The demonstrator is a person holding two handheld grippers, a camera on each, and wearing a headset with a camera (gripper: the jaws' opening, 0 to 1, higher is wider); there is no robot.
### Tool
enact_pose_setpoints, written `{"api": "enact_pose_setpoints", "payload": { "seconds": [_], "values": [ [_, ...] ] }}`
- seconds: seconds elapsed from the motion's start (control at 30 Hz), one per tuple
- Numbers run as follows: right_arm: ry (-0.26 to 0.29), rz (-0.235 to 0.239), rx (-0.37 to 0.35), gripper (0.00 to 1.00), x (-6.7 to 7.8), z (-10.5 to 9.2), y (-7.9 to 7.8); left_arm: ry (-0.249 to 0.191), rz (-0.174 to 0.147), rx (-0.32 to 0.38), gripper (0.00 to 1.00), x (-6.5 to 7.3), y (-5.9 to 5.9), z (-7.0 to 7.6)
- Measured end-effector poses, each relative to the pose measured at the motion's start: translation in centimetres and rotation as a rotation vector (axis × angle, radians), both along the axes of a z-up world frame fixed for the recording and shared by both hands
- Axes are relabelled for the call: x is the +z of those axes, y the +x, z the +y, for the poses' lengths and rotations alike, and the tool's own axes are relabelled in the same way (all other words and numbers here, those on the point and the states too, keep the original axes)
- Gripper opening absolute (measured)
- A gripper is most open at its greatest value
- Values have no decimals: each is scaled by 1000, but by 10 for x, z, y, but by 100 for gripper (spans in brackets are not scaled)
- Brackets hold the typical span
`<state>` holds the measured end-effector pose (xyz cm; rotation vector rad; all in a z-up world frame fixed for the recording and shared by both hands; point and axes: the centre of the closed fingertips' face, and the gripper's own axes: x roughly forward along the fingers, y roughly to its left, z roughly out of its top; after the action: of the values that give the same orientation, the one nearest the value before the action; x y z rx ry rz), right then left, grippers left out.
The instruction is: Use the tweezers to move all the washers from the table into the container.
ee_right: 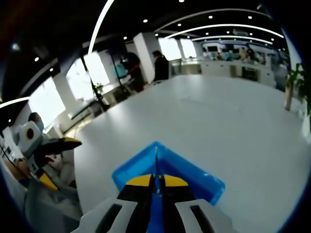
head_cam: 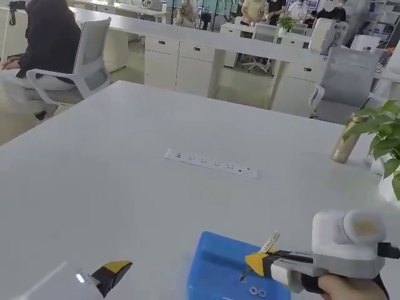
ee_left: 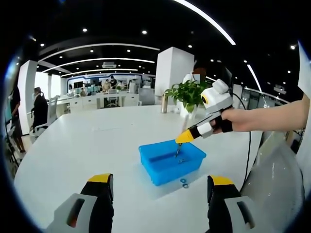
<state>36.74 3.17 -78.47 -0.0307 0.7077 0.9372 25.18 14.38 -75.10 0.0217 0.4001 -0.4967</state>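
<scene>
A blue container (head_cam: 215,265) sits on the white table (head_cam: 125,187) near its front edge. My right gripper (head_cam: 257,262) hovers over it, shut on thin tweezers (head_cam: 244,274) whose tip points down into the box. Two small washers (head_cam: 257,292) lie on the container's floor just below the tip. In the left gripper view two more washers (ee_left: 184,183) rest on the table beside the container (ee_left: 160,167), and the right gripper (ee_left: 187,137) shows above it. My left gripper (ee_left: 155,182) is open and holds nothing; its yellow tip (head_cam: 117,269) is left of the box. In the right gripper view the right gripper (ee_right: 156,180) points the tweezers (ee_right: 156,165) at the container (ee_right: 194,177).
A white power strip (head_cam: 210,164) lies mid-table. A bronze bottle (head_cam: 345,147) and a leafy plant (head_cam: 384,137) stand at the far right. Office chairs (head_cam: 87,59) and a seated person (head_cam: 44,44) are beyond the table's far edge.
</scene>
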Motion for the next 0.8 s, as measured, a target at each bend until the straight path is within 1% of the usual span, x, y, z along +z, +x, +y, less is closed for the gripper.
{"api": "enact_pose_setpoints", "payload": {
  "seconds": [0.23, 0.4, 0.6, 0.8],
  "values": [
    [-30, 7, 21, 3, -14, 2, 2, 2, 3, -7, 80, -1, -1, -1],
    [-60, 12, 17, 3, -23, -2, 5, 4, 5, -6, 79, -1, -1, -1],
    [-70, 13, 12, 3, -26, -3, 5, -3, 7, -11, 79, -1, -1, -2],
    [-73, 14, 17, 3, -27, -2, 5, 5, 8, -16, 78, -1, -2, -3]
  ]
}}
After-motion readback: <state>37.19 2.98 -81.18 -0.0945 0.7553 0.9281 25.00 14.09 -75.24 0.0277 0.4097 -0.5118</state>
